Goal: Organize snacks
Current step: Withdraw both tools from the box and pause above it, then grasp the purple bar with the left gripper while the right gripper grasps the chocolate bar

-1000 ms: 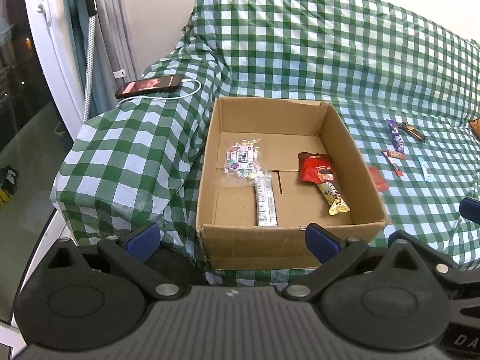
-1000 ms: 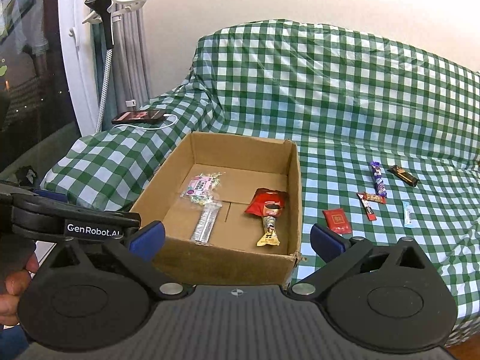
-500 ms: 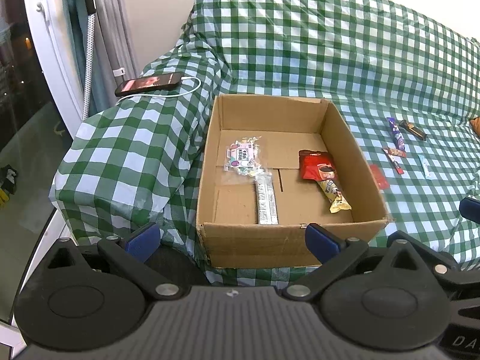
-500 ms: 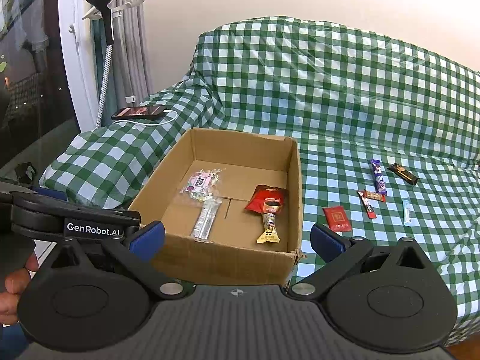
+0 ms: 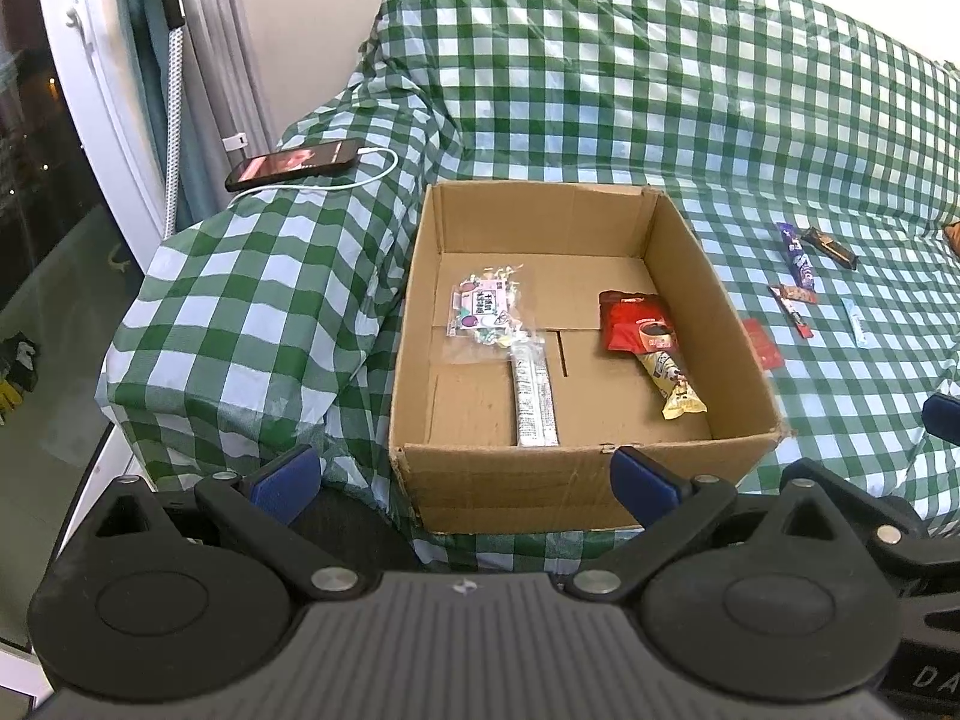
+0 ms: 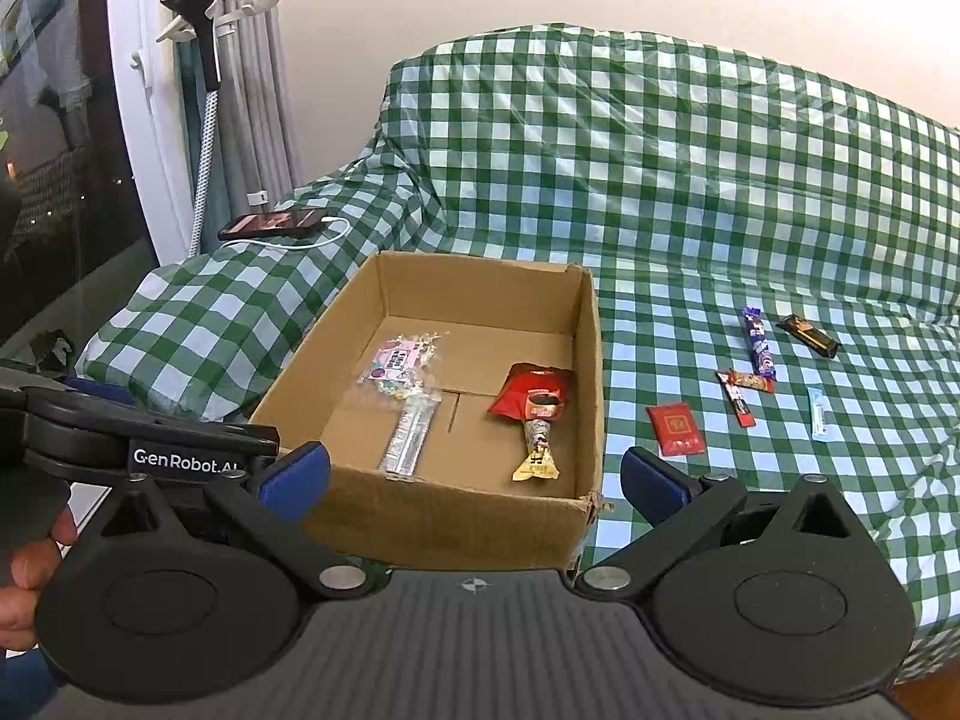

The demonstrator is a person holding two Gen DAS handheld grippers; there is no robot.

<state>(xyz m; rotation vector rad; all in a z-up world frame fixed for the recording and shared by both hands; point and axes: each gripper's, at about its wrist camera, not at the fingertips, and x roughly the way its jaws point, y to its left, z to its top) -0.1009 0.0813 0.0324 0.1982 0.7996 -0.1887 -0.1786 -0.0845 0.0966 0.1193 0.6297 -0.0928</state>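
An open cardboard box (image 5: 576, 474) (image 6: 444, 516) sits on the green checked cover. Inside lie a clear candy bag (image 5: 486, 309) (image 6: 399, 363), a silver stick pack (image 5: 534, 396) (image 6: 411, 435), a red packet (image 5: 636, 324) (image 6: 534, 399) and a yellow bar (image 5: 672, 384) (image 6: 537, 450). Loose snacks lie to the right of the box: a red sachet (image 6: 675, 429) (image 5: 761, 343), a purple bar (image 6: 757, 341) (image 5: 797, 255), a dark bar (image 6: 807, 335), a red stick (image 6: 737, 399) and a light blue stick (image 6: 818, 413). My left gripper (image 5: 462, 477) is open and empty before the box. My right gripper (image 6: 474, 474) is open and empty, also before it.
A phone (image 5: 294, 163) (image 6: 273, 223) on a white charging cable lies on the covered armrest left of the box. A window frame and curtain (image 6: 240, 90) stand at the far left. The covered backrest (image 6: 660, 150) rises behind the seat.
Both views have drawn back and up slightly from the box. Nothing in the box or on the cover has moved, and both grippers stay open.
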